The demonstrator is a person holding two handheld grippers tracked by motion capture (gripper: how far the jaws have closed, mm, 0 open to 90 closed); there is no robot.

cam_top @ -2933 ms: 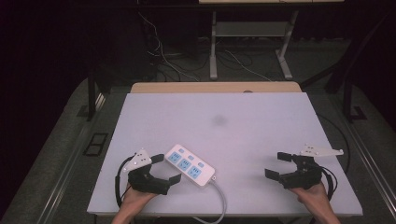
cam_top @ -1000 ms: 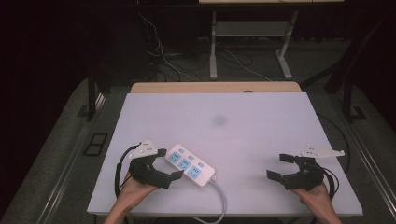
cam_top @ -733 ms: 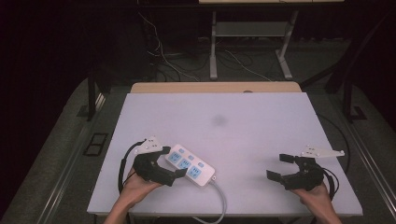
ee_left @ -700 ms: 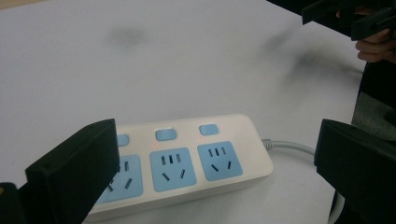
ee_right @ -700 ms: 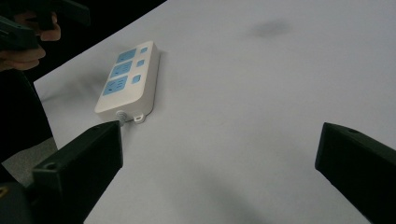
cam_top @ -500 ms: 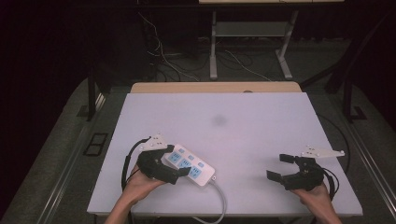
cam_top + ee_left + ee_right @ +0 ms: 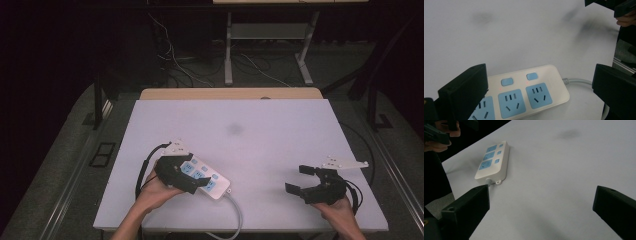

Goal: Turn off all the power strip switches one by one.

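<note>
A white power strip (image 7: 214,181) with blue sockets lies on the front left of the white table (image 7: 260,150). Its grey cable (image 7: 237,210) runs off the front edge. My left gripper (image 7: 191,176) hovers over the strip's left end. Seen from the left gripper view, the power strip (image 7: 529,92) sits between the wide-apart jaws of the left gripper (image 7: 540,75), and small red lights glow by its blue switches. At the front right, my right gripper (image 7: 299,179) stands open with nothing in it. The right gripper view has the power strip (image 7: 492,161) far ahead of the right gripper (image 7: 542,192).
A faint dark smudge (image 7: 234,128) marks the middle of the tabletop. A wooden board (image 7: 230,93) borders the far edge. Behind the table, cables and metal stand legs (image 7: 229,50) lie on the dark floor. A person's hand (image 7: 439,132) holding the other gripper is at the right gripper view's top left.
My left gripper has moved right, from beside the power strip to over its left end. The right gripper has stayed almost still.
</note>
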